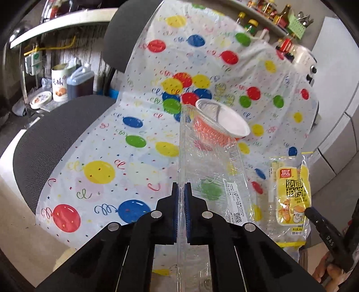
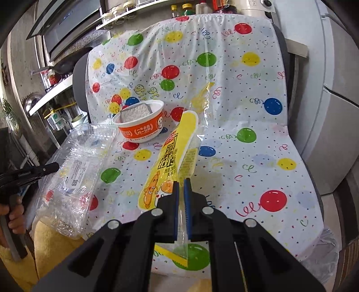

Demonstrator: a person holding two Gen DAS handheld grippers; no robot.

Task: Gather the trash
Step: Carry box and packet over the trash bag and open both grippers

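My left gripper (image 1: pixel 181 188) is shut on the edge of a clear plastic clamshell box (image 1: pixel 213 179), held up over the chair; the box also shows in the right wrist view (image 2: pixel 76 170), with the left gripper (image 2: pixel 48 168) at its left side. My right gripper (image 2: pixel 181 185) is shut on a yellow sausage wrapper (image 2: pixel 172 157), lifted above the seat; the wrapper also shows in the left wrist view (image 1: pixel 289 191). An orange and white instant noodle bowl (image 2: pixel 141 123) sits on the seat near the backrest, seen through the clear box in the left wrist view (image 1: pixel 219 125).
The chair is draped with a white balloon-print plastic sheet (image 2: pixel 246 157). Kitchen shelves with bottles (image 1: pixel 269 15) stand behind. A tin and a jug (image 1: pixel 79 80) sit on a counter to the left. A white fridge (image 2: pixel 332 112) is on the right.
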